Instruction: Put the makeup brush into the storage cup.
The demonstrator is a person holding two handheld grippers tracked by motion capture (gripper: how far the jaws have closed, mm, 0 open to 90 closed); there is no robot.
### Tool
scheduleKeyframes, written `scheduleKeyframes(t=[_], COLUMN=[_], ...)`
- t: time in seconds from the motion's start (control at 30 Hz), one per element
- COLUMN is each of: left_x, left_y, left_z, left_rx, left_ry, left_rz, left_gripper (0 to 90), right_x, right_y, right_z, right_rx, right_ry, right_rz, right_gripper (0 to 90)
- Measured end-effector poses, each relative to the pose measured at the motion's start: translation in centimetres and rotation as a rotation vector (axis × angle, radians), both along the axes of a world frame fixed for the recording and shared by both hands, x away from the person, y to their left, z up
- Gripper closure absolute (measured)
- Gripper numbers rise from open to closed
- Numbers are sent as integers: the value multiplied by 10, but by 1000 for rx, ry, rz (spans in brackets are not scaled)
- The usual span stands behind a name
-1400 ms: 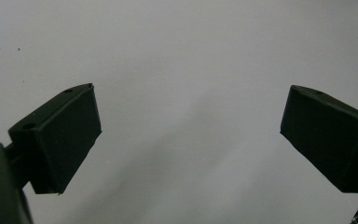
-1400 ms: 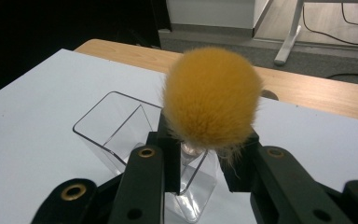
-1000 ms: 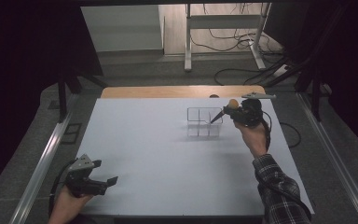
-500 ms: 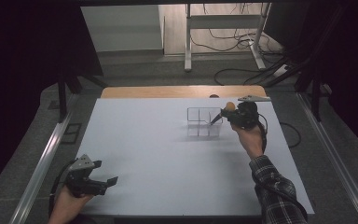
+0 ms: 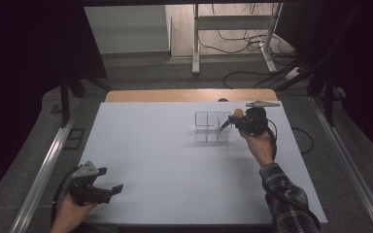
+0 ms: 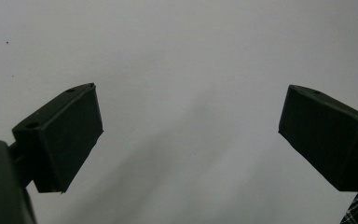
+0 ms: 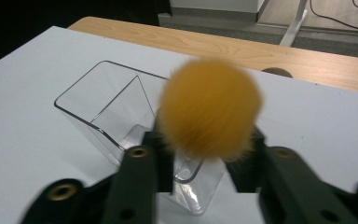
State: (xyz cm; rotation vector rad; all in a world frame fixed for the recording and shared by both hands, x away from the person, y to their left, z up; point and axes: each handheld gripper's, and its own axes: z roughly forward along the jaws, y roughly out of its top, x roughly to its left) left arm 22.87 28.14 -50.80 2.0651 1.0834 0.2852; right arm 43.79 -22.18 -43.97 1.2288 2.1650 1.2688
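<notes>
Right of centre in the high view: right claw (image 5: 229, 121) at the rim of a clear box (image 5: 212, 127), a fuzzy orange ball (image 7: 209, 108) between its jaws, which have just been opening; ball blurred, pads beside it, contact hard to judge. Box with inner dividers, standing on the white desk (image 5: 175, 160) directly below the ball. Lower left: left claw (image 5: 108, 190) spread wide, nothing between, low over bare desk. Beyond, at the top of the frame: wooden strip (image 5: 189, 95), metal frame legs (image 5: 194, 39), loose cables (image 5: 252, 73) on the floor.
</notes>
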Motion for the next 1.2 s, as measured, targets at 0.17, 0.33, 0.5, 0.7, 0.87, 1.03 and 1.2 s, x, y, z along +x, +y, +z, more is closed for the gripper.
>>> scheduleKeyframes(t=[0.17,0.33,0.5,0.7,0.87,1.03,1.2], left_x=[0,0,0,0,0,0,0], left_y=[0,-1,-1,-1,-1,-1,-1], left_z=[0,0,0,0,0,0,0], left_rx=[0,0,0,-1,-3,-2,1], left_ry=[1,4,6,6,7,5,4], left_rz=[-1,-2,-3,-2,0,3,3], left_gripper=[63,65,65,64,64,63,62], right_x=[0,-1,0,-1,-3,-6,-8], right_y=[1,4,6,7,10,10,8], right_z=[-1,-2,-1,-2,-4,-5,-6], right_rx=[-14,-38,-44,-31,-56,-61,-64], right_ry=[14,16,28,33,32,34,47], right_rz=[14,31,49,57,48,59,68], right_gripper=[505,402,277,161,113,74,43])
